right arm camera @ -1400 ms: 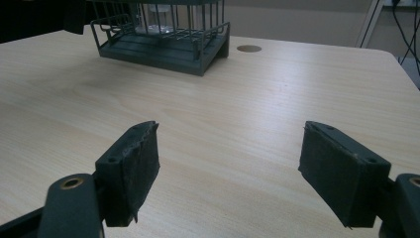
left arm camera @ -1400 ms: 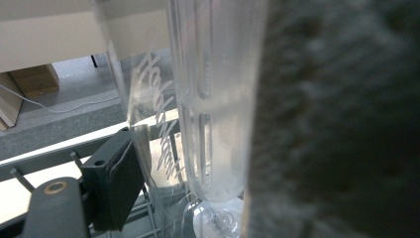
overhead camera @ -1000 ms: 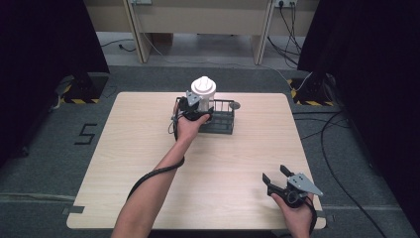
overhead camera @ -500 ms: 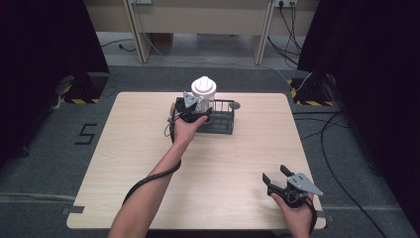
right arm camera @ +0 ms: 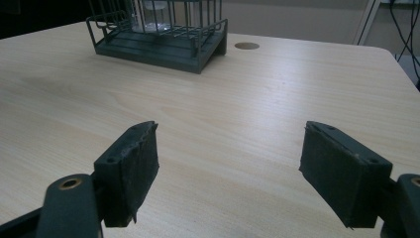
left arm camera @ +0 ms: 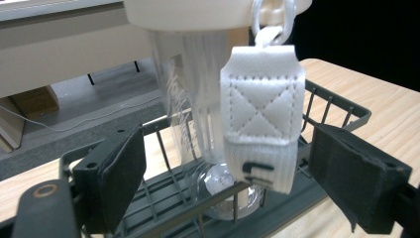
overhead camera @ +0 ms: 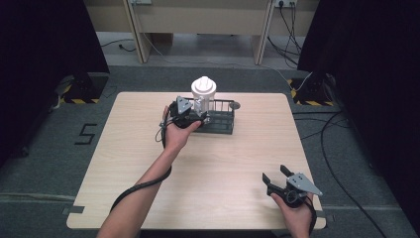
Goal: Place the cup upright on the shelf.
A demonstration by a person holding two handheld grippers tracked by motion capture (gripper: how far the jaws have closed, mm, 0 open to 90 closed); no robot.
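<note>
- A clear plastic bottle (overhead camera: 203, 96) with a white lid stands upright in the left end of a dark wire rack (overhead camera: 220, 121), which sits at the far middle of the wooden table (overhead camera: 138, 148)
- In the left gripper view the bottle (left arm camera: 198, 124) rises between the jaws, its base resting on the rack (left arm camera: 337, 106) floor, and a white stitched fabric strap (left arm camera: 261, 131) hangs from a loop at the lid down the front of the bottle
- The left gripper (overhead camera: 190, 115) is held at the rack's left end right by the bottle; its jaws stand wide apart on either side of the bottle, and neither pad touches it
- The right gripper (overhead camera: 274, 179) is held low over the near right corner of the table, well apart from the rack
- Its jaws are spread wide with nothing between them, as the right gripper view shows over bare tabletop (right arm camera: 237, 114)
- From that view the rack (right arm camera: 163, 37) lies ahead to the left, with a small round hole (right arm camera: 246, 45) in the tabletop just beside its right end
</note>
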